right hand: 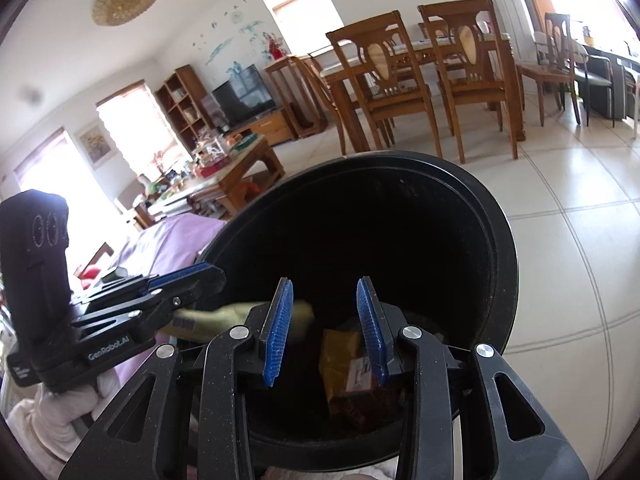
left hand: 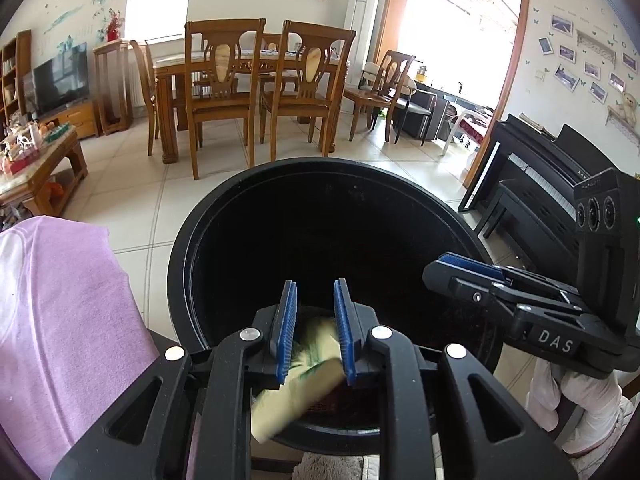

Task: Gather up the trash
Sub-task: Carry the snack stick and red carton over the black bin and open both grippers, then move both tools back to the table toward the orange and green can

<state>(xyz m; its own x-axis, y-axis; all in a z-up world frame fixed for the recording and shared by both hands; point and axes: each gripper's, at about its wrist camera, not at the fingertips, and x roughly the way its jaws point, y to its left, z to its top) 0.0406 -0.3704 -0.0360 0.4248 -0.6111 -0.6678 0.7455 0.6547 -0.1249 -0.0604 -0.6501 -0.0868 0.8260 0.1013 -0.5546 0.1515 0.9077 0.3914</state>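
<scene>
Over the near rim of the black trash bin, the left gripper has its blue pads parted, and a pale yellow-green wrapper lies blurred between and below them, apparently loose and dropping into the bin. Its long axis runs slantwise across the jaws. The right gripper hovers just beside, spread and empty, above packets on the bin's floor. The left is nearer the wrapper.
</scene>
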